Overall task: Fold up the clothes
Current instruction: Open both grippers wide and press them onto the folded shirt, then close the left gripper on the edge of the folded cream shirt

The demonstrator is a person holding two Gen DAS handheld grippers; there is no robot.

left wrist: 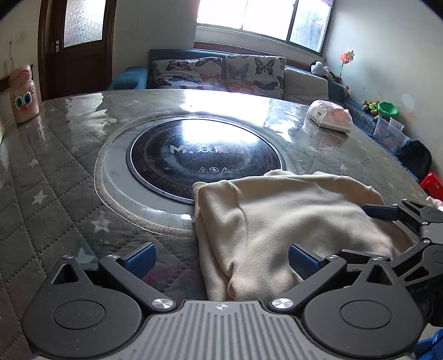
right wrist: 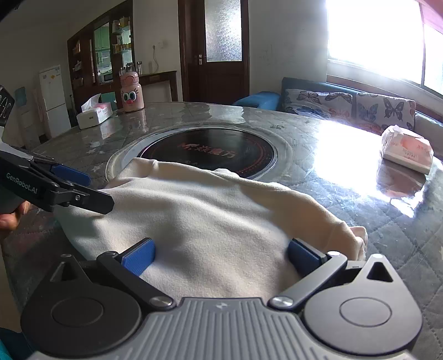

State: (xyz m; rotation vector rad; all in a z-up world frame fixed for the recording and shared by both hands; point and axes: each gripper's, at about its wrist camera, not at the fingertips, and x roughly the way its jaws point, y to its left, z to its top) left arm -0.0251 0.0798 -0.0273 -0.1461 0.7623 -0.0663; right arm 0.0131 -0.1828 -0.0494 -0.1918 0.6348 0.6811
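Cream garment (right wrist: 210, 221), soft fleece-like knit with a matte nap, lies in a rounded, partly folded heap on the near edge of the table (left wrist: 55, 177), its far edge draped onto the rim of the inset hob. Rolled, thick fold edges on its left side in the left wrist view; a bunched cuff-like end on its right in the right wrist view.

Left gripper (left wrist: 221, 260): jaws spread wide, ribbed blue pads, black linkage arms, grey ribbed body. One pad over bare table, the other over the cloth's left edge; nothing pinched.

Right gripper (right wrist: 221, 256): jaws also spread wide, both blue pads over the cloth, fabric flat between them, not clamped. Cannot tell if pads touch the fabric.

Table surface: grey quilted cloth, diamond stitching, pale star print, under a glossy clear cover with strong window glare.

Round black glass hob (left wrist: 205, 157) sits mid-table in a pale grey ring, white lettering and warning icons on it.

Soft plastic tissue pack (left wrist: 329, 116), white and pink, crumpled, on the far right of the table. Pink cartoon-face bottle (right wrist: 131, 94), cylindrical, on the far left edge; a second white tissue pack (right wrist: 94, 115) near it.

Beyond: sofa with butterfly-print cushions (left wrist: 221, 72), dark wood door (left wrist: 80, 47) with frosted glass, bright window (left wrist: 260, 19).
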